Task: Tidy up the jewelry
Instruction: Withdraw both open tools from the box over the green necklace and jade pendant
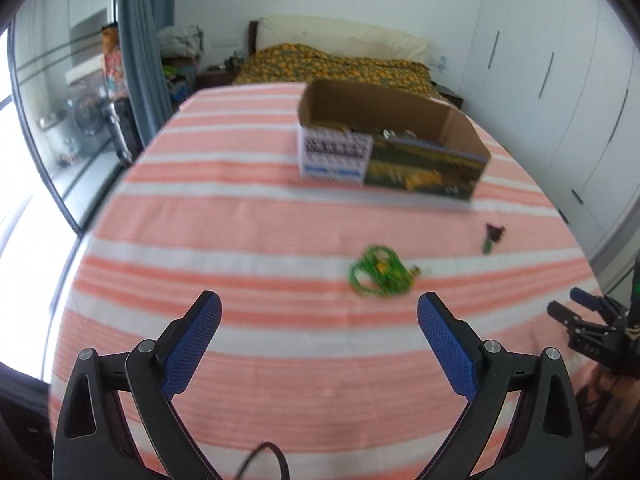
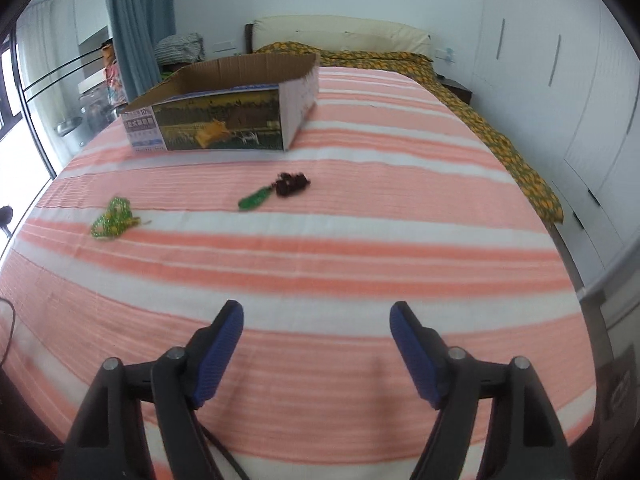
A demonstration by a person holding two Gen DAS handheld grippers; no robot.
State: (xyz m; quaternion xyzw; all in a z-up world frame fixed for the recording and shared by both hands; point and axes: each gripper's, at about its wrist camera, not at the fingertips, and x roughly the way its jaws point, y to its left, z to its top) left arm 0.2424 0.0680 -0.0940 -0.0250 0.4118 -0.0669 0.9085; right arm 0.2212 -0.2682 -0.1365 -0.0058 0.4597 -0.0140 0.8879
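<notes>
An open cardboard box (image 1: 400,160) (image 2: 224,120) stands on the striped cloth, with small items lying inside it. In front of it lies a green beaded necklace (image 1: 380,270) (image 2: 112,218). A dark beaded piece with a green pendant (image 1: 493,235) (image 2: 280,188) lies to its right. My left gripper (image 1: 319,305) hovers open just short of the green necklace, nothing between its blue pads. My right gripper (image 2: 316,314) is open and empty too, well short of the dark piece. The right gripper also shows at the right edge of the left wrist view (image 1: 576,304).
The orange-and-white striped cloth (image 2: 360,248) covers the whole work surface. Behind it is a bed with a yellow patterned cover (image 1: 340,66). White wardrobes (image 2: 560,80) line the right side. A window and a blue curtain (image 1: 140,48) are at the left.
</notes>
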